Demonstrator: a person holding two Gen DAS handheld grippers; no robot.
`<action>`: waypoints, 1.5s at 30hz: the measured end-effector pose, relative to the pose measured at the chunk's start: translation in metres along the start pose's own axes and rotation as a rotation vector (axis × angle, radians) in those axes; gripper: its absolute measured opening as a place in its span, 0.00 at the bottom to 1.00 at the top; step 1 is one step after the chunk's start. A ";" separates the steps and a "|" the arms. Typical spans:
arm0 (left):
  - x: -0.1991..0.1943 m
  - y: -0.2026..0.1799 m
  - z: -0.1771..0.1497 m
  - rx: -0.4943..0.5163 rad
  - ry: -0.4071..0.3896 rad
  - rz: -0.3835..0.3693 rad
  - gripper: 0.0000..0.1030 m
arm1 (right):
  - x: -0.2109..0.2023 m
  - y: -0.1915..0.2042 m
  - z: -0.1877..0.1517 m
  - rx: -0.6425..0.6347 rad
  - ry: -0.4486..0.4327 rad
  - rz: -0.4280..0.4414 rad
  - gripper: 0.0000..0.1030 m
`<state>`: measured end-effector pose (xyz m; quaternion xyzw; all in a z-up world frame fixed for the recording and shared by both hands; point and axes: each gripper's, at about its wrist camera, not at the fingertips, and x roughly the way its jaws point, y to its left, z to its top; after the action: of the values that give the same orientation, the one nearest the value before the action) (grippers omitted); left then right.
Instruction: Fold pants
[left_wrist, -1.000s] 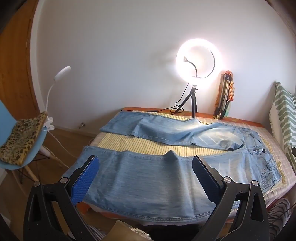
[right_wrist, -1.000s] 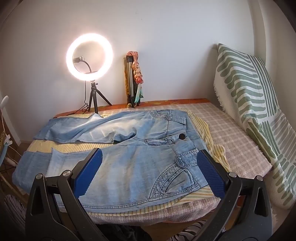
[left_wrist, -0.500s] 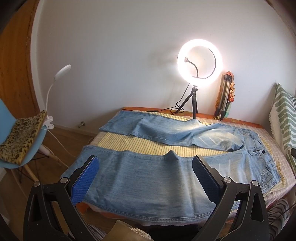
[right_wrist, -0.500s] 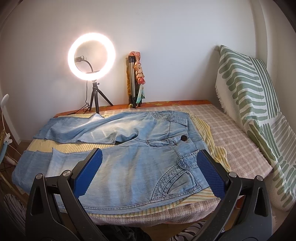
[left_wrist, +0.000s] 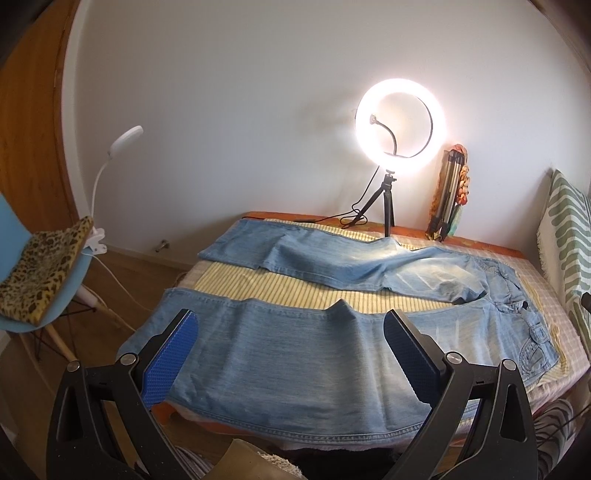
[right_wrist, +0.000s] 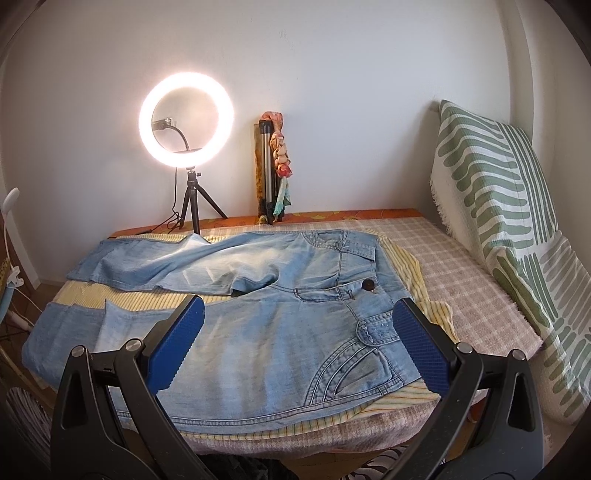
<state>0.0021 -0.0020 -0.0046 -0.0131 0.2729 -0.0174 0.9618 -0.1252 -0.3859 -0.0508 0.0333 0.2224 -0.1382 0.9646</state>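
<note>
White wall at the back; bed (right_wrist: 461, 273) below it, covered by a pink checked spread and a yellow striped cloth (left_wrist: 258, 282). Lit ring light (right_wrist: 186, 125) on a small tripod at the bed's far edge, with a folded tripod (right_wrist: 267, 173) wrapped in a scarf just beside it. Green-and-white patterned cushion (right_wrist: 491, 206) propped at the right end of the bed. Blue chair (left_wrist: 55, 295) with a leopard-print cloth (left_wrist: 44, 273) off the left end, and a white clip lamp (left_wrist: 110, 162) beside it.

Light-blue denim pants (left_wrist: 295, 354) spread flat on the striped cloth: waistband and button toward the cushion, 2 legs running left, parted in a V with striped cloth showing between them. Near leg along the front edge of the bed, hem overhanging the left end.

Left gripper (left_wrist: 291, 350) released, jaws wide apart, poised over the near leg, nothing between the blue pads. Right gripper (right_wrist: 299, 339) likewise spread and empty, poised over the hip and pocket area.
</note>
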 end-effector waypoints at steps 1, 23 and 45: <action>0.000 0.000 0.000 -0.002 -0.001 -0.002 0.97 | -0.001 0.000 0.000 0.000 -0.006 0.000 1.00; 0.002 0.002 0.000 -0.005 0.006 -0.008 0.98 | -0.001 -0.001 0.000 0.002 -0.014 0.002 1.00; 0.014 0.002 -0.004 -0.006 0.027 -0.001 0.97 | 0.010 0.004 0.002 0.001 -0.001 0.011 1.00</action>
<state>0.0118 -0.0010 -0.0148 -0.0157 0.2860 -0.0174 0.9579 -0.1146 -0.3851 -0.0538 0.0351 0.2217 -0.1332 0.9653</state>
